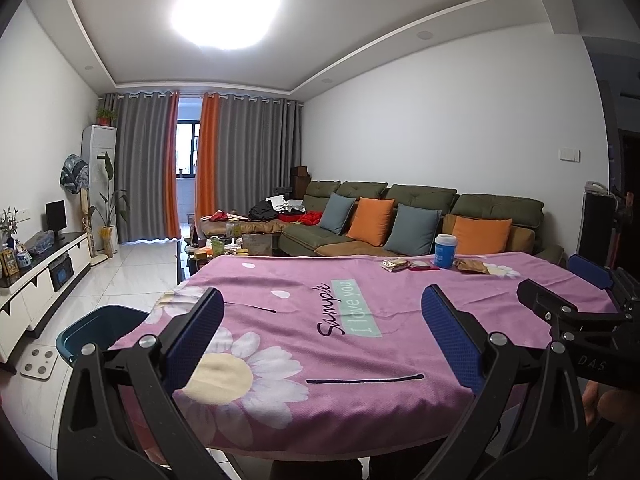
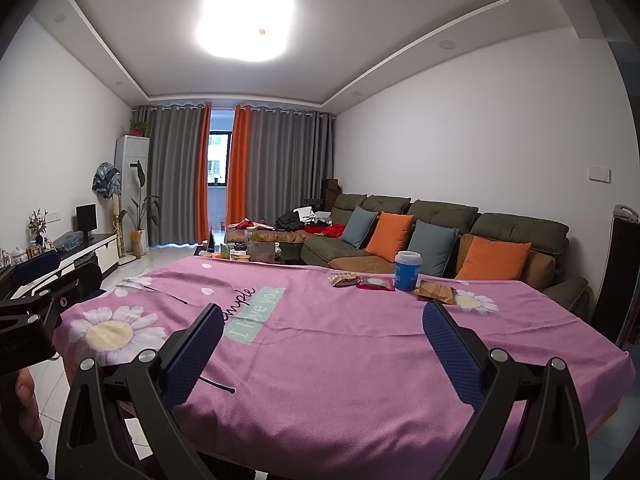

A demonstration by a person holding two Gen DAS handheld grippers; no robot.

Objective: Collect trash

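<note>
From the left wrist view, the pink woven tablecloth (image 1: 320, 320) read "Sample" in black script beside "I love you" on a mint panel, among printed daisies. The left gripper (image 1: 320, 332) hung released over the near edge, blue mesh-textured pads spread wide. A blue bin (image 1: 96, 328) stood on the glossy tiled floor at the table's left.

From the right wrist view, the right gripper (image 2: 322, 344) was likewise spread, grasping nothing. The crinkled snack wrappers (image 2: 374, 282) lay at the far side, near a blue cylindrical cup with a white lid (image 2: 407, 271); its white lettering was too small to read. An olive sofa (image 2: 516, 228) lay behind.
</note>
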